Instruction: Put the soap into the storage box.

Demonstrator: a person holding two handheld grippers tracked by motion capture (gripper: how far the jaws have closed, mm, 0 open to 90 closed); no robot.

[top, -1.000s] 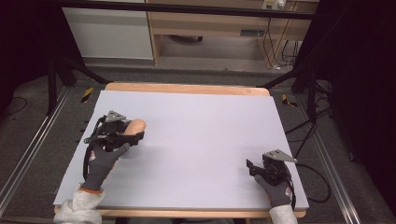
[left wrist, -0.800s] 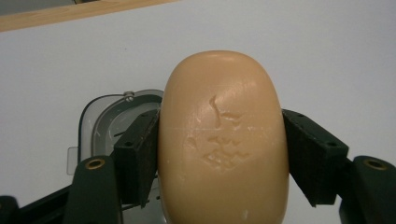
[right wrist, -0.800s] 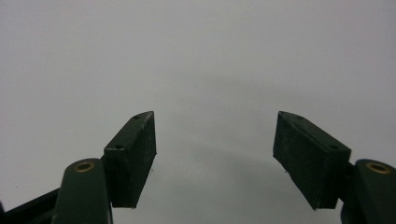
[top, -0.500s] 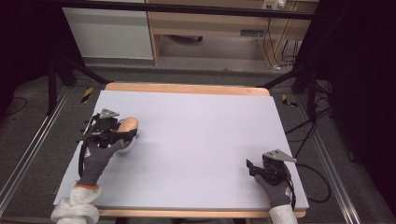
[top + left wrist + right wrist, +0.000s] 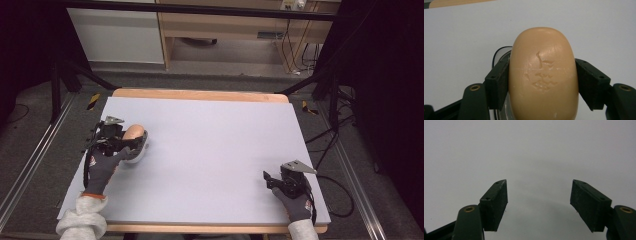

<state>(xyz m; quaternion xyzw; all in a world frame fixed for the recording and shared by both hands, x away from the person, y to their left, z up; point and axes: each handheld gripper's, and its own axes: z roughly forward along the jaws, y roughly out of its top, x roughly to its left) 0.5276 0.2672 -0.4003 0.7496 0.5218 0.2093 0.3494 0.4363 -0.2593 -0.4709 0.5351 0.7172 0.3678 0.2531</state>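
While my left tongs (image 5: 134, 144) sit at the left of the high view, they are clenched on a tan bar of soap (image 5: 133, 135) — one black pad pressed against each long side. Seen from the left gripper view, the soap (image 5: 543, 75) stands in the middle of the frame, rounded at the top, with a shallow stamped mark on its face. Beneath it a rim of some pale round dish (image 5: 141, 151) shows, though I cannot tell whether soap and dish touch. My gloved left hand (image 5: 102, 167) comes up from the lower left of the high view.

My right tongs (image 5: 267, 180) rest low at the right of that view, well apart from the soap, jaws spread wide with nothing between them — the right gripper view looks past them (image 5: 539, 202) onto bare surface. The bench (image 5: 215, 150) is pale lilac with a wooden edge along its upper side.
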